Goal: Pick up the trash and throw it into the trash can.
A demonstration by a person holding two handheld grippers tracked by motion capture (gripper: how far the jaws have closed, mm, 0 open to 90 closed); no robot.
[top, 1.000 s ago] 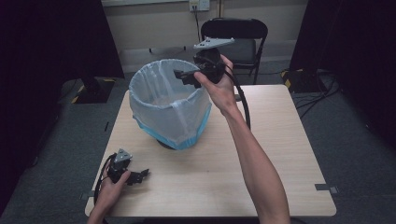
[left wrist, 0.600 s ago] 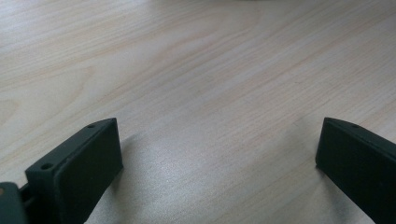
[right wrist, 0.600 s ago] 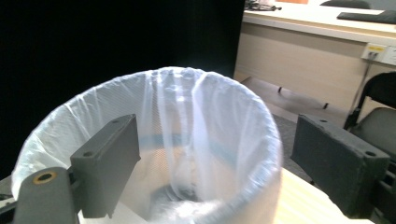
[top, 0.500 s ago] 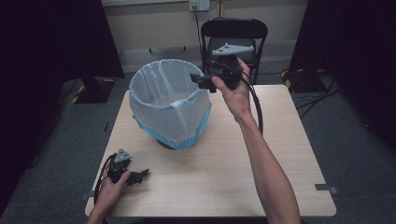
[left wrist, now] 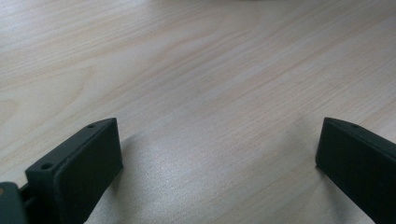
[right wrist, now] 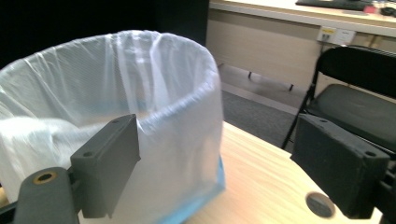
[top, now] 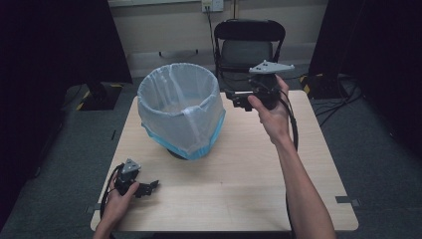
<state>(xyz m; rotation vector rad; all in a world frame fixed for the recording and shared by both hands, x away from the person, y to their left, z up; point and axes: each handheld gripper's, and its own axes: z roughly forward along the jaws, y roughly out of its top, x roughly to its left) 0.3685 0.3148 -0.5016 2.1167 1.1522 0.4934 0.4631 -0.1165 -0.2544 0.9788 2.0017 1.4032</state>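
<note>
At the near left corner of the wooden table (top: 249,164), the left hand (top: 115,199) rests on the tabletop and holds the left gripper (top: 149,187), which lies low on the wood and points to the right. In the left gripper view its two black jaws stand spread wide apart with bare wood grain between them and nothing held. A black cable loops from this gripper around the hand at the table's near left edge. Farther in, left of the table's middle, stands a bin (top: 181,112) lined with a thin white bag whose top is folded over the rim and hangs down the outside; a strip of blue shows at the bottom edge of the bag. The bin leans a little toward the right. To the right of the bin, held up above the far part of the table, the right hand (top: 271,112) grips the right gripper (top: 238,99), with the grey three-cornered plate on top and its cable trailing down along the forearm. This gripper points left toward the bin, just beside its rim but apart from it. In the right gripper view the jaws are spread wide, empty, with the bag-lined bin (right wrist: 116,116) ahead. Beyond the far edge of the table stands a black folding chair (top: 249,47) against the wall.
</note>
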